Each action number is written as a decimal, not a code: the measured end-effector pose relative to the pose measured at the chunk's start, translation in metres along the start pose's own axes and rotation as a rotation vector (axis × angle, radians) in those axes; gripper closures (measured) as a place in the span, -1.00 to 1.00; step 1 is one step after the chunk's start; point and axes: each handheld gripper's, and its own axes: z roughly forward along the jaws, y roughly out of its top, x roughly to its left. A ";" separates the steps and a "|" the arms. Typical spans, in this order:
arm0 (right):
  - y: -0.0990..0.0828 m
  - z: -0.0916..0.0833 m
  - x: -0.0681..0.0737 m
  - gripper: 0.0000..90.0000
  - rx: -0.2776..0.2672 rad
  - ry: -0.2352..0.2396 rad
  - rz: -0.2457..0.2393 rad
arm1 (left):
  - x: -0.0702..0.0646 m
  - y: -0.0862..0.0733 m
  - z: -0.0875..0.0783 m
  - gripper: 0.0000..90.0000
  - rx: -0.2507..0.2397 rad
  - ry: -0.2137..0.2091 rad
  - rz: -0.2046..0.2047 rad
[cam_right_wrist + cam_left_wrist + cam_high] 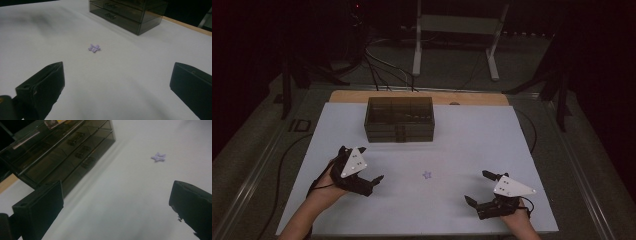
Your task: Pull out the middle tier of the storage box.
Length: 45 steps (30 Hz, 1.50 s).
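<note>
Both grippers sit low over the white table (452,135) with jaws spread wide and nothing between them. I see my left gripper (371,181) and right gripper (477,189) flanking the small purple star (427,175), which lies flat on the sheet, well clear of the smoky drawer box (399,120) behind.

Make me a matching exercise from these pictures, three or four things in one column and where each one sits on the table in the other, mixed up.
Things:
1. drawer box
2. purple star
3. left gripper
4. right gripper

Places:
A. near right part of the white mat
B. far middle of the mat
C. near left part of the mat
D. on the mat between the two grippers

Pairs: 1-B, 2-D, 3-C, 4-A
</note>
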 end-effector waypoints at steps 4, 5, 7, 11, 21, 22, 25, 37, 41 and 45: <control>0.000 0.000 0.000 -0.99 -0.003 0.001 0.001 | 0.001 0.008 0.010 -1.00 0.014 0.002 0.028; 0.000 0.000 0.000 -0.99 -0.003 0.002 0.000 | 0.001 0.009 0.012 -1.00 0.019 0.009 0.038; 0.000 0.000 0.000 -0.99 0.001 0.002 -0.001 | 0.001 0.011 0.017 -1.00 0.032 0.024 0.066; 0.000 0.001 0.000 -0.99 0.006 0.002 -0.005 | 0.001 0.014 0.026 -1.00 0.051 0.038 0.097; 0.000 0.000 0.000 -0.99 0.005 0.004 0.002 | -0.002 0.022 0.047 -1.00 0.096 0.056 0.190; 0.000 0.000 0.000 -0.99 0.002 0.004 0.003 | -0.002 0.022 0.047 -1.00 0.096 0.056 0.190; 0.000 0.000 0.000 -0.99 0.006 0.002 0.001 | -0.004 0.026 0.059 -1.00 0.122 0.084 0.254; 0.000 0.000 0.000 -0.99 0.010 -0.007 0.000 | -0.008 0.028 0.083 -0.93 0.182 0.158 0.385; 0.000 0.001 0.000 -0.99 0.017 -0.011 -0.006 | -0.012 0.026 0.090 -0.88 0.194 0.199 0.439; 0.000 0.001 0.000 -0.99 0.020 -0.017 -0.008 | -0.012 0.026 0.095 -0.83 0.192 0.239 0.476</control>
